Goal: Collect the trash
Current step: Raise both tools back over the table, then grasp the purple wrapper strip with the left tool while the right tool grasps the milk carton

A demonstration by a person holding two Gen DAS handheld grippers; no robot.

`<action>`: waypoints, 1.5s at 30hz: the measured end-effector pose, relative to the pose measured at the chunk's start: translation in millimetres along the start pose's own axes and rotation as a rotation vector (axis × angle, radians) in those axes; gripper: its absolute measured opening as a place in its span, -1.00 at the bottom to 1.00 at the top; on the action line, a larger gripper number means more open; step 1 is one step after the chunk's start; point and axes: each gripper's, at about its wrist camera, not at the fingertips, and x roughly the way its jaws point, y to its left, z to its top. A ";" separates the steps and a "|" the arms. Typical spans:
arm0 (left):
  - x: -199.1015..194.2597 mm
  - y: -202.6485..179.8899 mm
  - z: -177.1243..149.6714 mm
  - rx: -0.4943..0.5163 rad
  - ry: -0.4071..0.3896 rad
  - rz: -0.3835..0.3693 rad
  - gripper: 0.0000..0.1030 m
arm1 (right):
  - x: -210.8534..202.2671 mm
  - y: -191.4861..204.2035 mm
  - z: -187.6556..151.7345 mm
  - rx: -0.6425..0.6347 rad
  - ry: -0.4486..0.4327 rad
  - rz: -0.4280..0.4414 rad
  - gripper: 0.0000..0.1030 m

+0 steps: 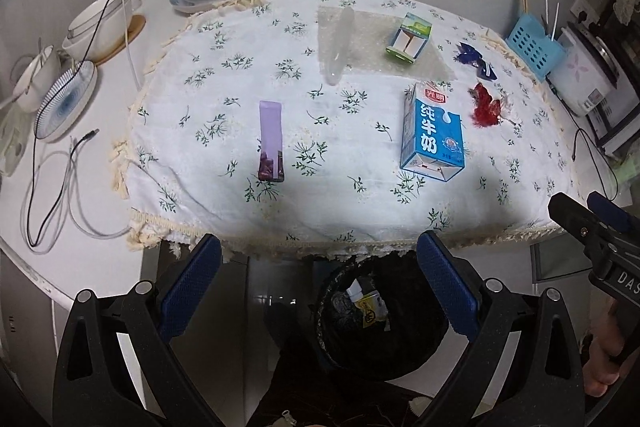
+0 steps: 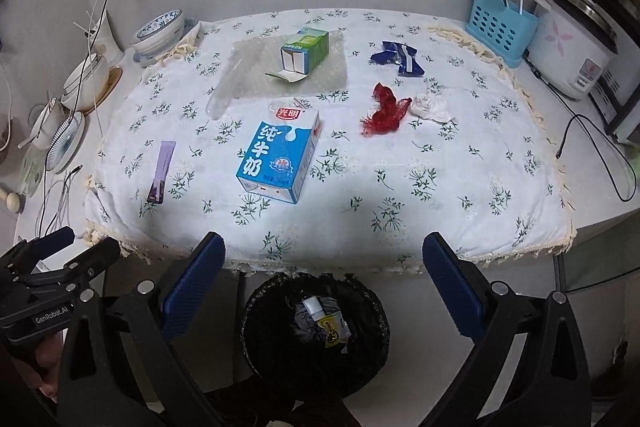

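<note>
Left view, left gripper [image 1: 318,277]: jaws spread wide, nothing between them, hanging off the table's near edge.
Left view, bin [image 1: 424,343]: black-lined, on the floor right under the fingertips, between the two pads; scraps already inside.
Left view, milk carton [image 1: 434,135]: blue, lying flat on the cloth [image 1: 200,187], ahead and a touch right of the jaws.
Left view, purple sachet [image 1: 271,141]: flat on the cloth, ahead and slightly left, well apart from the carton.
Left view, red wrapper [image 1: 486,105]: just right of the carton; blue wrapper [image 1: 476,61] beyond it.
Left view, green box [image 1: 410,37]: far side, on a clear sheet [image 1: 368,23].
Left view, right gripper [image 1: 584,205]: pokes in at the right edge; how far open, can't tell here.

Right view, right gripper [image 2: 323,277]: wide open too, empty, over the near edge.
Right view, bin [image 2: 260,327]: below and between the pads.
Right view, carton [image 2: 280,155]: ahead, slightly left.
Right view, sachet [image 2: 161,167]: far left.
Right view, red wrapper [image 2: 386,111]: ahead-right, touching a white tissue [image 2: 430,107].
Right view, left gripper [image 2: 86,241]: lower left corner.
</note>
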 end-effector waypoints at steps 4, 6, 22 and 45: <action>7.8 5.7 16.4 0.000 -0.006 0.004 0.86 | 12.2 8.9 14.2 -0.022 0.005 -0.010 0.85; 14.6 9.4 25.5 0.003 -0.003 0.009 0.86 | 20.5 10.6 19.6 -0.017 0.016 -0.007 0.85; 95.1 65.1 65.3 -0.042 0.141 0.039 0.67 | 110.8 33.0 57.9 0.006 0.150 -0.034 0.84; 161.4 47.1 97.4 -0.005 0.283 0.099 -0.40 | 172.8 40.4 84.1 0.118 0.281 -0.049 0.61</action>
